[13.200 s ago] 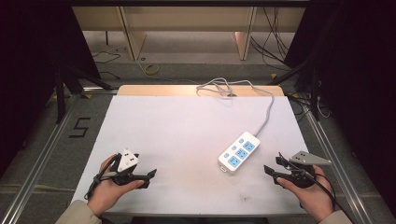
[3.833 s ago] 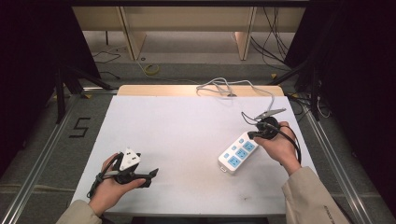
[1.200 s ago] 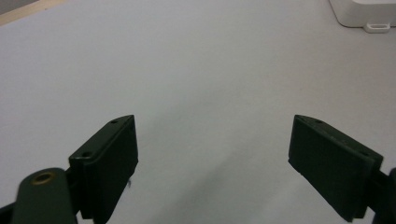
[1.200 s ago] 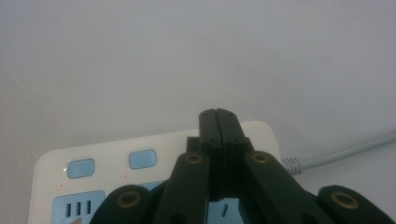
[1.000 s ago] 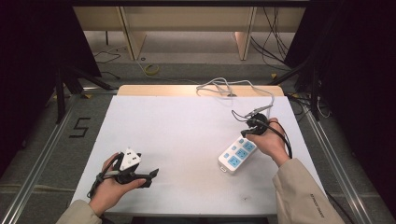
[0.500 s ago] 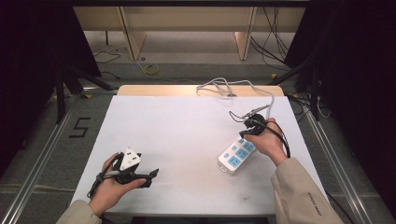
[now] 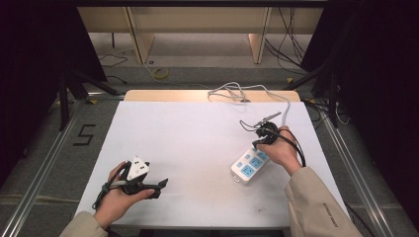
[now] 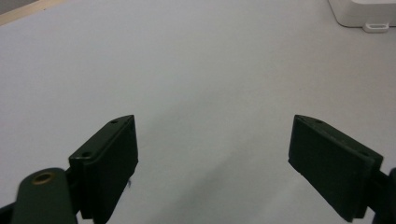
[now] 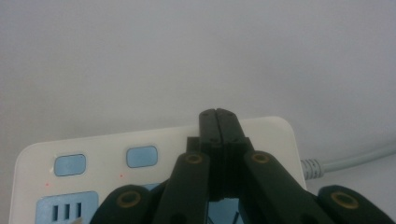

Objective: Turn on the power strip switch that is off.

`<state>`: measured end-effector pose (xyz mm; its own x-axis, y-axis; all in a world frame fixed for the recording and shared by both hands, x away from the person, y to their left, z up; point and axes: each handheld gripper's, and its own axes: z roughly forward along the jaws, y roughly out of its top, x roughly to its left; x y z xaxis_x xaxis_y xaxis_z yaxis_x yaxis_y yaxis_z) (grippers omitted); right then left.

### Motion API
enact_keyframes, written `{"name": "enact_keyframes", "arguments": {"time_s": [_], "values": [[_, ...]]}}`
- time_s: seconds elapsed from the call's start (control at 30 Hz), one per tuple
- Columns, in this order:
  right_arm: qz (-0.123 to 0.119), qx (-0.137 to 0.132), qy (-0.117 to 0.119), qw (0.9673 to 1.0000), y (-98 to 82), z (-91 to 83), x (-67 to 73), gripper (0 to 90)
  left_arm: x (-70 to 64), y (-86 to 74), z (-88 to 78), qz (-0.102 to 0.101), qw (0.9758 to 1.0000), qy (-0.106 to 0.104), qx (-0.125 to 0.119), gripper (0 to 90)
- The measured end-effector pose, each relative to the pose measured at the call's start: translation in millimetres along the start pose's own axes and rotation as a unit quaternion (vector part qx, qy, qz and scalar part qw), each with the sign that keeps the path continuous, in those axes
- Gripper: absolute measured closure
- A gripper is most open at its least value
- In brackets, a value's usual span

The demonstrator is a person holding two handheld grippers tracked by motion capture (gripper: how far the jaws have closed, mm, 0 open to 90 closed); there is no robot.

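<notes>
Our right claw [image 9: 218,114] has its two black jaws pressed flat together with nothing between them, and its tip hangs over the far end of the power strip [image 9: 154,158], just above the white casing near where the cord [image 9: 355,158] leaves it; whether the tip touches the casing we cannot tell. In the right gripper view we see two small blue buttons [image 9: 141,156] along the strip's top edge and the corner of a blue socket panel below them. From the high view the right claw [image 7: 258,134] sits in our right hand [image 7: 279,148] at the strip's far end, the power strip [image 7: 249,165] lying at a slant on the right half of the bench [image 7: 197,143], with its cord [image 7: 276,96] running up to the far edge and looping there. Our left claw [image 8: 212,154] stands wide open, both pads well apart and nothing between them, hovering low over bare white bench [image 8: 187,70]; a corner of the power strip [image 8: 362,14] shows at the top right of that view, well apart from the jaws. In the high view the left claw [image 7: 158,187] rests in our left hand [image 7: 118,197] near the front left corner of the bench, far from the strip.
</notes>
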<state>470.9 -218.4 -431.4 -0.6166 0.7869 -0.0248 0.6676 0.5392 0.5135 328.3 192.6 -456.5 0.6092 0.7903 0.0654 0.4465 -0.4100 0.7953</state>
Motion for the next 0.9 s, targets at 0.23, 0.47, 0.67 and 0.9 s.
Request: {"name": "enact_keyframes", "arguments": {"time_s": [0.23,0.47,0.67,0.9], "values": [[-0.001,0.006,-0.003,1.0,-0.5,2.1,0.4,90.0,-0.1,0.0,0.1,0.0,1.0,0.0,0.0,15.4],[-0.002,0.01,-0.002,0.9999,-0.3,4.0,0.2,90.0,0.0,0.0,0.2,-0.001,1.0,0.0,0.001,15.4],[-0.003,0.012,-0.002,0.9999,0.8,4.3,0.1,90.0,0.1,0.0,0.2,0.0,1.0,0.0,0.0,15.4],[-0.006,0.016,-0.004,0.9998,1.1,5.0,1.6,90.0,0.0,-0.1,0.1,-0.001,1.0,0.0,0.0,15.4]]}}
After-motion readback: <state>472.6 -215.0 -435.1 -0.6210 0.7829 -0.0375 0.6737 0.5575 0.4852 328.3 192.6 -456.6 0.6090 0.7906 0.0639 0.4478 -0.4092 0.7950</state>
